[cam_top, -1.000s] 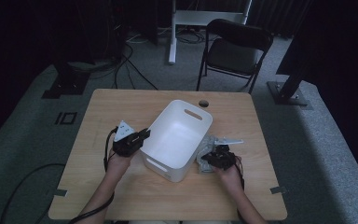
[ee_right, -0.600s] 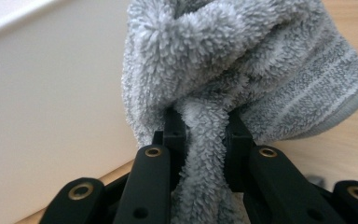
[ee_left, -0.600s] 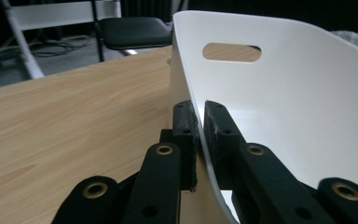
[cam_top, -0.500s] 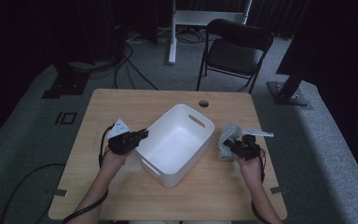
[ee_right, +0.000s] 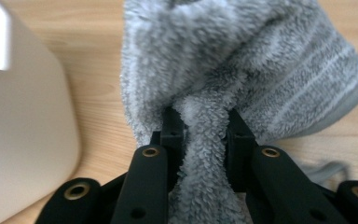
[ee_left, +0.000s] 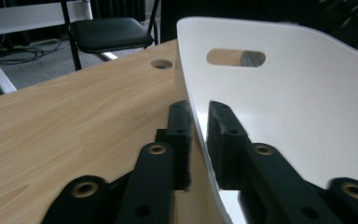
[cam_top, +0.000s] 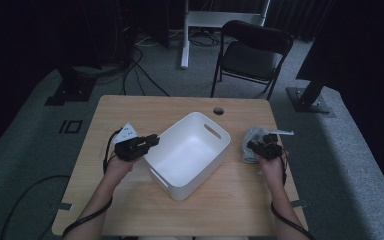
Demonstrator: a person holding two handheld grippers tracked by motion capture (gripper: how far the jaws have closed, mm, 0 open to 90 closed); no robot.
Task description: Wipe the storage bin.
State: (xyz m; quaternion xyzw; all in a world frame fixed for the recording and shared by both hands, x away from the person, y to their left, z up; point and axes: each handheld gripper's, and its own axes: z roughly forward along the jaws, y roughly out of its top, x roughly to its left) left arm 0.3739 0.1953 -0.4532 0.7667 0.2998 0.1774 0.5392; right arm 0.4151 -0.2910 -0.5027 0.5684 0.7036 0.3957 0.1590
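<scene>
Since a moment ago we are sliding the white bin (cam_top: pixel 190 152) slightly toward the bench's (cam_top: pixel 130 107) middle. Our left tongs (ee_left: pixel 196 126) are pinching its rim, while our right tongs (ee_right: pixel 204 135) are gripping the grey towel (ee_right: pixel 242 56) lying just beside the bin.

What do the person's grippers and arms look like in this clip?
Both grippers, left gripper and right gripper, are black, each claw a pair of flat jaws on bars with brass-ringed holes. The left carries a pale three-cornered plate. A black cable trails along each forearm. No sleeves reach the forearms.
</scene>
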